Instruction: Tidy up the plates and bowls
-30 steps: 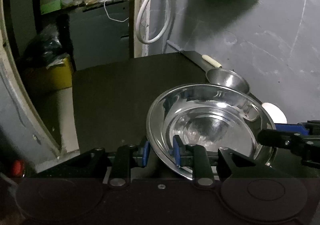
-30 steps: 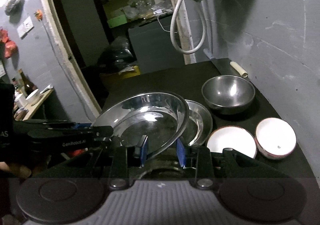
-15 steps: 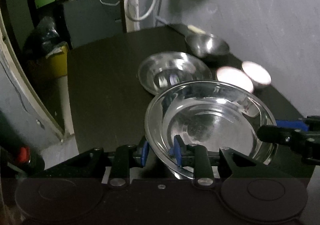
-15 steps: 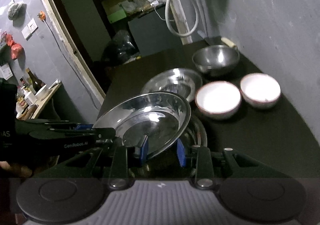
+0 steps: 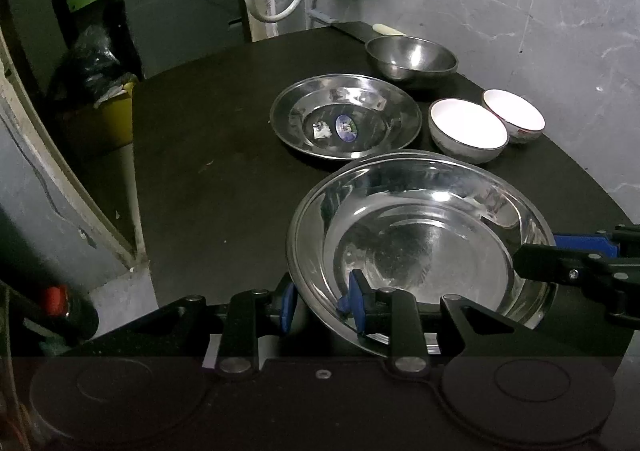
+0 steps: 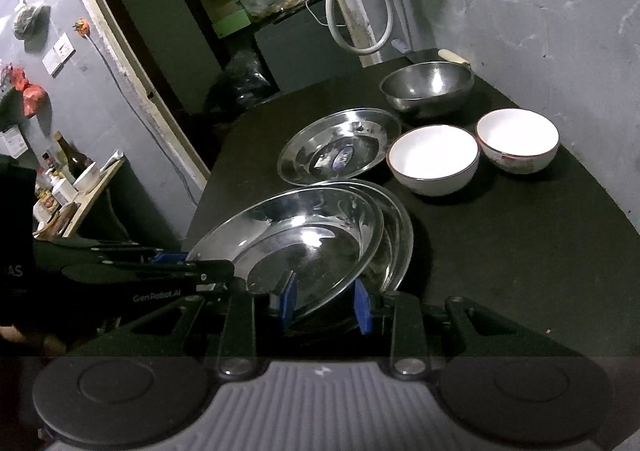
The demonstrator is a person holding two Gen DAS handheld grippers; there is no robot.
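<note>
Slipping is risked: the wide shiny steel plate (image 6: 304,235) is pinched only at opposite rim edges by the left gripper (image 5: 320,301) and right gripper (image 6: 325,305), tilted above another steel plate (image 6: 394,235).

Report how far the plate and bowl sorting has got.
Nothing looks finished. In hand: left gripper and right gripper hold a shiny steel plate tilted over another plate. Left: the stickered steel plate, two white bowls and the steel bowl stand separate.

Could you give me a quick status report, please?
Both claws, left and right, shut on steel plate. Second plate directly beneath. Nothing in the way.
</note>
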